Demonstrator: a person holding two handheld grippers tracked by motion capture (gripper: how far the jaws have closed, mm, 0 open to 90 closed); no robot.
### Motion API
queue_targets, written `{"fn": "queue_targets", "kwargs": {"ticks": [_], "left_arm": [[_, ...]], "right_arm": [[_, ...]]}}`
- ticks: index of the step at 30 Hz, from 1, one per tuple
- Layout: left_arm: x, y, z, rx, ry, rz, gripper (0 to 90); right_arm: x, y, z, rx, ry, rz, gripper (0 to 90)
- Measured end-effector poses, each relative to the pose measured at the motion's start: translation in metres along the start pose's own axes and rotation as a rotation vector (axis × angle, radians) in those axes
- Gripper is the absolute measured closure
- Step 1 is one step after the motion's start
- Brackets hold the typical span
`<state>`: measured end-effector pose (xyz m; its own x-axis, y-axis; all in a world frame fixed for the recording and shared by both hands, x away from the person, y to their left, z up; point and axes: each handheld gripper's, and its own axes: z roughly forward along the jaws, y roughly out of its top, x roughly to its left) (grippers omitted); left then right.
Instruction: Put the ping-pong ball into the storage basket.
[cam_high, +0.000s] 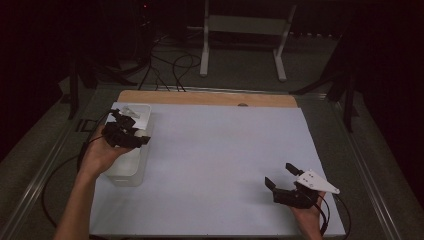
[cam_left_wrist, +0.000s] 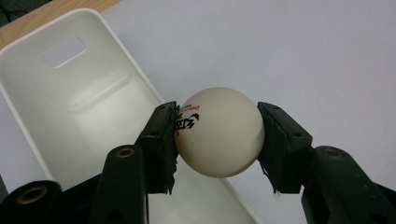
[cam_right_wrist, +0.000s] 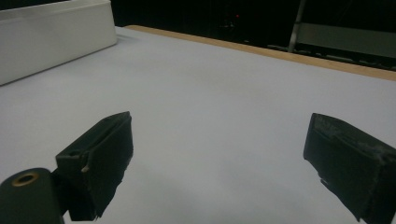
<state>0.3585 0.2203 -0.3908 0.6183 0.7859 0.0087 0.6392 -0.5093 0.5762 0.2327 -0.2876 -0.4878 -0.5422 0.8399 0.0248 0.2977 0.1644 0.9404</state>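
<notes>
A white ball (cam_left_wrist: 219, 132) with black and red print sits clamped between the 2 jaws of the left gripper (cam_left_wrist: 217, 140), touching both pads. In the left gripper view the ball hangs over the right edge of a white bin (cam_left_wrist: 70, 93), partly above the bin's inside and partly above the pale table (cam_left_wrist: 303, 56). The bin has a handle slot in its far wall. From the high view the bin (cam_high: 145, 150) stands at the left side of the table (cam_high: 225, 165), with the left gripper (cam_high: 131, 134) and the left hand (cam_high: 100, 152) over it. The right gripper (cam_high: 281, 175) is at the near right of the table, well apart from the bin, its jaws wide apart with nothing between them. In the right gripper view those jaws hang above bare table (cam_right_wrist: 210, 102), with the bin (cam_right_wrist: 51, 37) at the far left.
</notes>
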Motion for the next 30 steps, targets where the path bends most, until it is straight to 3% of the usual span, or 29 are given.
{"fn": "queue_targets", "kwargs": {"ticks": [30], "left_arm": [[0.011,-0.008,-0.002,0.032,0.032,-0.017,51.2]], "right_arm": [[0.0,0.0,0.0,0.0,0.0,0.0,7.9]]}}
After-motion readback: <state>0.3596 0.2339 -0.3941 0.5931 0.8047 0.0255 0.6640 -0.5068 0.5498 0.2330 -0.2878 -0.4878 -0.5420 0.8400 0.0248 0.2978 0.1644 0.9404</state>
